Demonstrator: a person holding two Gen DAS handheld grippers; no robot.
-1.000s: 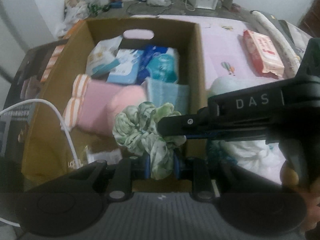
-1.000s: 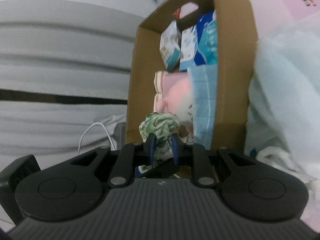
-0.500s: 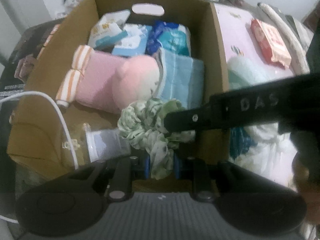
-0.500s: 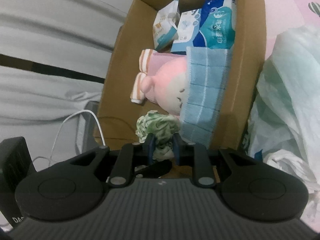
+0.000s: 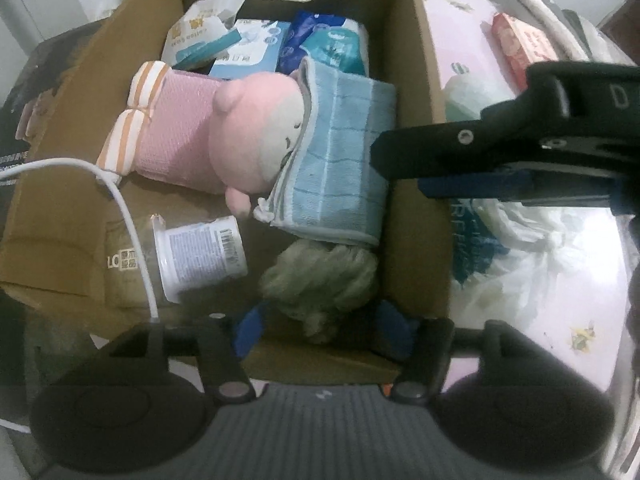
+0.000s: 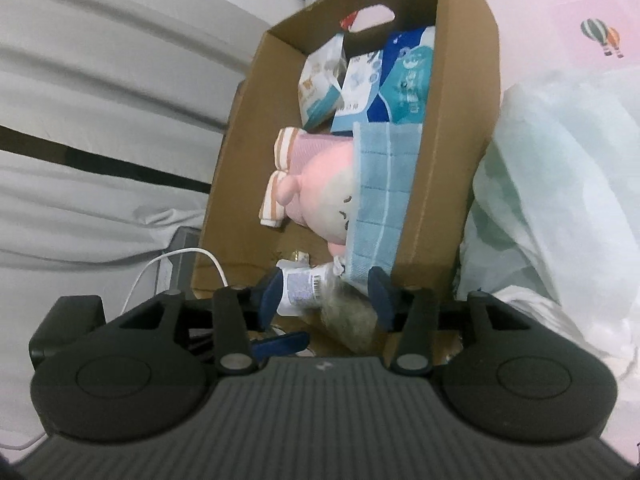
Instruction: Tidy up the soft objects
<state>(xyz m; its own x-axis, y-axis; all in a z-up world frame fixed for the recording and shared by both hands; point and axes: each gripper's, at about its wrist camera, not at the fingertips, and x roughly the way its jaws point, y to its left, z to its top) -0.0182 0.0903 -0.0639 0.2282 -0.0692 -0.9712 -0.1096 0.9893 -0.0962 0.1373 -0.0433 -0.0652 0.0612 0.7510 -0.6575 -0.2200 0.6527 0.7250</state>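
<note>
A lived-in room at home, likely a bedroom.

A cardboard box (image 5: pixel 424 92) of household soft goods, with a pink plush toy (image 5: pixel 224 140), a folded blue towel (image 5: pixel 340 168) and tissue packs (image 5: pixel 332 48), stands on a pink sheet printed with balloons (image 6: pixel 560 8), beside rumpled white bedding (image 6: pixel 100 80) and plastic bags (image 6: pixel 560 184).

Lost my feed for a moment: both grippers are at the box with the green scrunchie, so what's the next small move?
Probably lift both grippers straight up and clear. The left gripper and right gripper both stand open, and the scrunchie sits blurred inside the box beside the folded towel, seemingly released.
</note>
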